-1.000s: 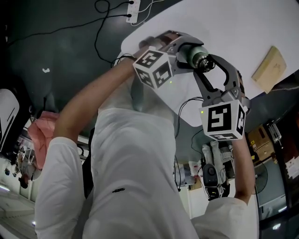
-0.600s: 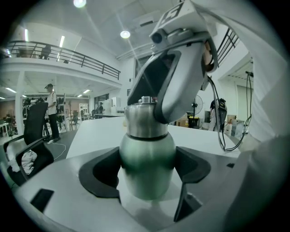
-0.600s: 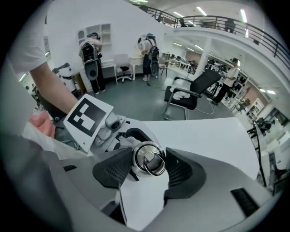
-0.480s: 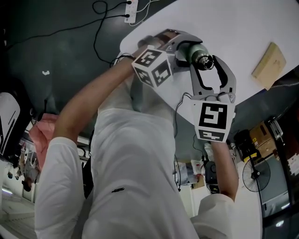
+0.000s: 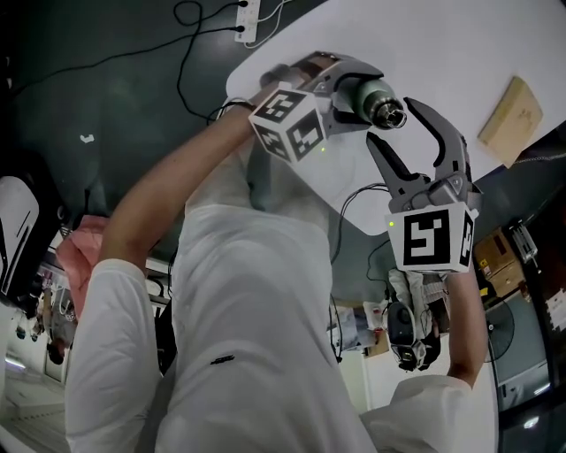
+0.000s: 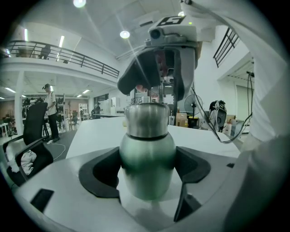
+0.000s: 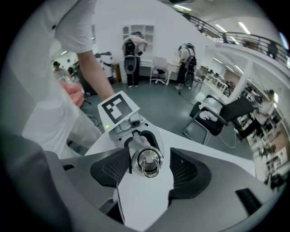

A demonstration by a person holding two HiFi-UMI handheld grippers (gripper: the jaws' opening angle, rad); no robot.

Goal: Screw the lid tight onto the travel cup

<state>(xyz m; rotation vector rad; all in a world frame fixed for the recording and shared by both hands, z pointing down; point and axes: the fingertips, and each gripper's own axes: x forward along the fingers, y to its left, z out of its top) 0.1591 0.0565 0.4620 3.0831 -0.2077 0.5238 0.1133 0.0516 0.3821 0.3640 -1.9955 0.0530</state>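
Travel cup (image 6: 147, 156) — lid (image 6: 145, 120) on; between left gripper (image 6: 148, 174) jaws

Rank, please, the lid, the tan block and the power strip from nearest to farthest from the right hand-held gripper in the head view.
From the right hand-held gripper, whose jaws have just been opening:
1. Lid, between its open jaws.
2. Tan block, on the white table, toward the picture's right.
3. Power strip, past the table's edge, upper left.

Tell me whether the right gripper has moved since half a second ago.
Yes, slightly. In the head view the right gripper has swung right, toward the tan block. Its jaws have just been opening, and stand clear of the lid between them.
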